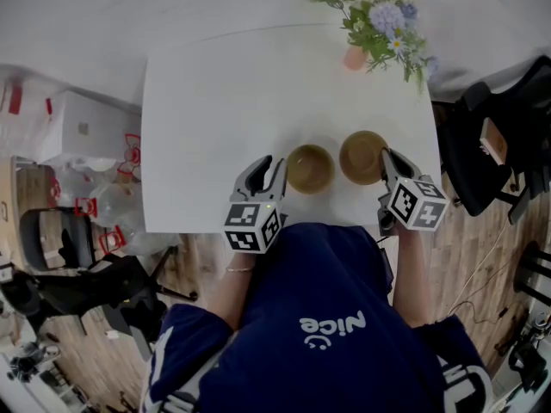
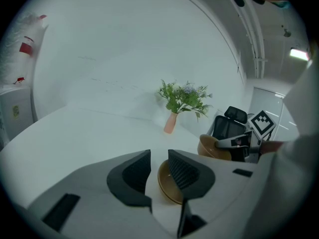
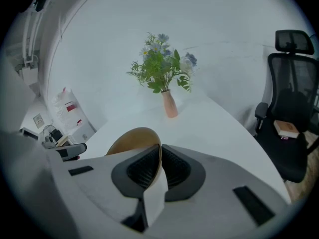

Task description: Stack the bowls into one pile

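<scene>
Right gripper (image 3: 159, 157) pinches rim of brown bowl (image 3: 130, 141), likely light, stiff, slippery; left gripper (image 2: 158, 161) jaws apart beside second bowl (image 2: 165, 185)

White table (image 1: 215, 101), seen from above. Resting directly on it: one brown bowl (image 1: 310, 169), upright near the front edge, and a pink vase (image 1: 355, 57) holding flowers (image 1: 383, 15) at the far right corner, well apart.
</scene>
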`<state>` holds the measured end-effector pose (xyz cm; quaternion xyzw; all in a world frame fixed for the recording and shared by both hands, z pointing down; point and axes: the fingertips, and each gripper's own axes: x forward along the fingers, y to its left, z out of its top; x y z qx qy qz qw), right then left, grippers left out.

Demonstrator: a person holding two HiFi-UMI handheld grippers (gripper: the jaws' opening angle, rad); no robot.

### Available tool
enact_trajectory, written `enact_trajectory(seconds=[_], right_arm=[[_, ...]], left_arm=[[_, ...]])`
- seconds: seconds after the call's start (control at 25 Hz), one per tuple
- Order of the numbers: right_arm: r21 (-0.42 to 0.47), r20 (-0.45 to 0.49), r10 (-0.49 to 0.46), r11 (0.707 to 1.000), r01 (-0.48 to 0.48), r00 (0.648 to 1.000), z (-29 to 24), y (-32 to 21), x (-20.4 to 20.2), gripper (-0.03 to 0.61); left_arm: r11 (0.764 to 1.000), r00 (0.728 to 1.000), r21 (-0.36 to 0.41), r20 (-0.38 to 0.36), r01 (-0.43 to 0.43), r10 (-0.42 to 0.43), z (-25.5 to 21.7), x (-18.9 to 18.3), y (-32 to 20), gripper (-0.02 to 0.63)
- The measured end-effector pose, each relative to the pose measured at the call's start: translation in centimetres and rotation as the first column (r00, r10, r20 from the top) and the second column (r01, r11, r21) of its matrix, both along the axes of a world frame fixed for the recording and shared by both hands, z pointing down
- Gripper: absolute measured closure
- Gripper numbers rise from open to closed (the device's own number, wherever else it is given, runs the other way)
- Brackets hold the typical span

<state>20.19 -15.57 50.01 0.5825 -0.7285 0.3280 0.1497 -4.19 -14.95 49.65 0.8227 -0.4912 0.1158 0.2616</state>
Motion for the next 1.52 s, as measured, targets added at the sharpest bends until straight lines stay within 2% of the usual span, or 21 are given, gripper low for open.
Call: enact_trajectory(seconds=[0.6, 1.12, 1.52], right_arm=[[0.031, 0.018, -0.167, 0.986, 0.167, 0.986, -0.8, -0.1, -6.9, 0.54], [0.021, 0.024, -0.249, 0.968, 0.248, 0.968, 0.0, 0.1, -10.7, 0.54], [-0.012, -0.026, -0.301, 0.954, 0.3, 0.953, 2.0, 0.3, -12.5, 0.54]], left_arm=[[0.999, 0.999, 0.024, 0.003, 0.038, -0.038, -0.1, -1.3, 0.2, 0.494], [0.999, 0.999, 0.015, 0.009, 0.046, -0.046, 0.0, -2.0, 0.4, 0.494], [0.998, 0.998, 0.021, 0.011, 0.066, -0.067, -0.1, -2.8, 0.4, 0.494]])
